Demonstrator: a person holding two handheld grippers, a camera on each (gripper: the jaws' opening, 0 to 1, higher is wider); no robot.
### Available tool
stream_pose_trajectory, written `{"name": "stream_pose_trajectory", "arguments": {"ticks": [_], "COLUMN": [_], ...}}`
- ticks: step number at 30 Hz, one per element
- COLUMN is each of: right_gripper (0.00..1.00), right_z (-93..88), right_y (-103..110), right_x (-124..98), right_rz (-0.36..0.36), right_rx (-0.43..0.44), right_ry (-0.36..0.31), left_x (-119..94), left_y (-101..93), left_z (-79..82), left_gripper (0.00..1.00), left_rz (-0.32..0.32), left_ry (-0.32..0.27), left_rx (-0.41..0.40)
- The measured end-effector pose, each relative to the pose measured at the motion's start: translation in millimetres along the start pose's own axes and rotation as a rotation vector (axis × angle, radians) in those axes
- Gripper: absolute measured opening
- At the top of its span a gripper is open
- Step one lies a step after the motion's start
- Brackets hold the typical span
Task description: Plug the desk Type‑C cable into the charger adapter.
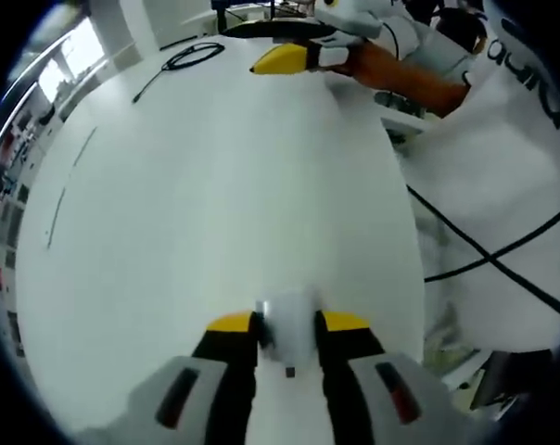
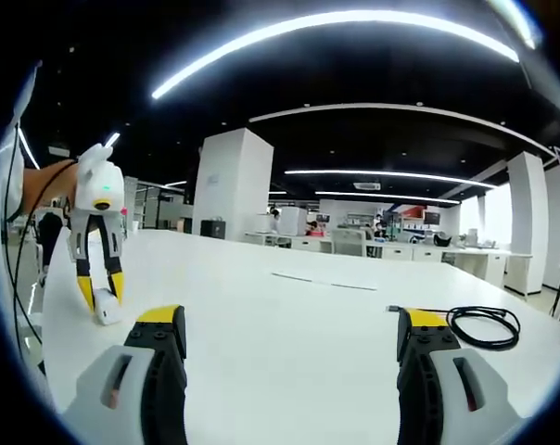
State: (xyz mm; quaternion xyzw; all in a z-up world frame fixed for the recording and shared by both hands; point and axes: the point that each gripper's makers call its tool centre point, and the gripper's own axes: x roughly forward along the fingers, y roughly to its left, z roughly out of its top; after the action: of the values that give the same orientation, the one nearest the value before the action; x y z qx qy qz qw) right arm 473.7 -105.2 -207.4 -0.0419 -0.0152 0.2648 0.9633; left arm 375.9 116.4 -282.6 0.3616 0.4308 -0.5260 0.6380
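Left gripper (image 1: pixel 287 326) is clenched on the white charger adapter (image 1: pixel 287 336), pinned against the tabletop (image 1: pixel 215 185); the right gripper view shows the same grasp at (image 2: pixel 102 295). Right gripper (image 2: pixel 289 338) is released, jaws wide, holding nothing. Black cable (image 2: pixel 479 324) lies coiled on the tabletop, well apart from the adapter. Step: adapter secured, cable not yet fetched. Next, probably: right gripper reaches the cable's plug end (image 2: pixel 393 309) and grasps it.
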Motion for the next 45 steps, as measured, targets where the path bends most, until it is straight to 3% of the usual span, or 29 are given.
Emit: {"name": "stream_pose_trajectory", "arguments": {"ticks": [19,26,30,34,40,45], "right_gripper": [0.96,0.96,0.96,0.96,0.96,0.96], "right_z": [-3.4,-4.1,-3.2,-4.3,-5.7,-6.4], "right_y": [0,-2,-2,-2,0,3], "right_x": [0,0,0,0,1,1], "right_rz": [0.000,-0.003,-0.004,-0.006,-0.001,0.006], "right_rx": [0.002,0.003,0.002,0.003,0.006,0.003], "right_ry": [0.010,0.013,0.012,0.016,0.021,0.026], "left_x": [-3,-16,-21,-25,-25,-24], "left_y": [0.3,7.1,6.4,7.8,15.4,19.0], "left_z": [-1.4,7.9,15.4,25.4,28.1,27.5], "left_gripper": [0.29,0.31,0.32,0.38,0.46,0.57], "left_rz": [-0.008,0.008,-0.003,-0.011,0.037,0.088], "left_ry": [0.009,-0.084,-0.173,-0.303,-0.389,-0.428], "left_rx": [0.035,-0.012,-0.050,-0.107,-0.147,-0.163]}}
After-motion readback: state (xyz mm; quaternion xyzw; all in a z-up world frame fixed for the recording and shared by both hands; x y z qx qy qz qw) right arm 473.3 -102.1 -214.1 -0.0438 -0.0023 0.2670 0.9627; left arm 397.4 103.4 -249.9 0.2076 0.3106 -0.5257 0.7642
